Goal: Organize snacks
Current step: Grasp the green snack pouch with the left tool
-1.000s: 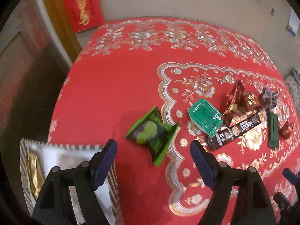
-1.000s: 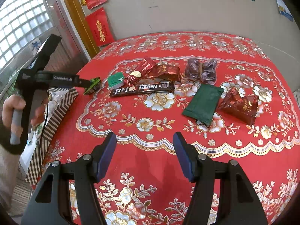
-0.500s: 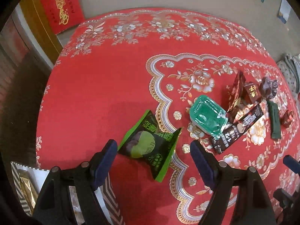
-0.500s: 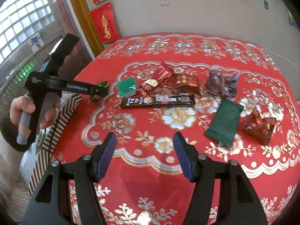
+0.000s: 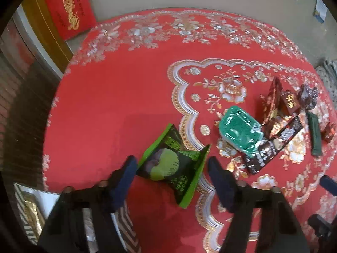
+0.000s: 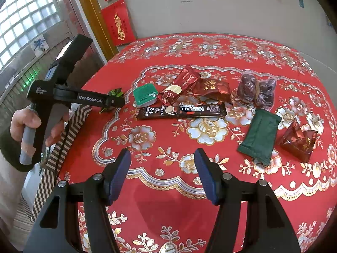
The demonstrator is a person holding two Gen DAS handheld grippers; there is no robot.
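A green snack packet (image 5: pixel 166 166) lies flat on the red tablecloth (image 5: pixel 118 97) near the table's left edge. My left gripper (image 5: pixel 171 162) points down over it with the packet between its jaws, which are closing; the pads stand at the packet's edges without squeezing it. In the right wrist view the left gripper (image 6: pixel 113 102) is held by a hand (image 6: pixel 25 122), and the packet (image 6: pixel 115 92) peeks out behind its tip. My right gripper (image 6: pixel 162 156) hangs open over the front of the cloth with nothing between its fingers.
A striped paper bag (image 6: pixel 63 135) stands off the table's left edge. Further right lie a green jelly cup (image 6: pixel 145 94), a Nescafe stick (image 6: pixel 181 110), red packets (image 6: pixel 187 80), a bag of dates (image 6: pixel 256 90), a dark green packet (image 6: pixel 259 137) and a red pyramid packet (image 6: pixel 299 141).
The left gripper has come in over the green packet, and its jaws have narrowed from wide apart to the packet's edges. The right gripper drifted a little sideways, jaws unchanged.
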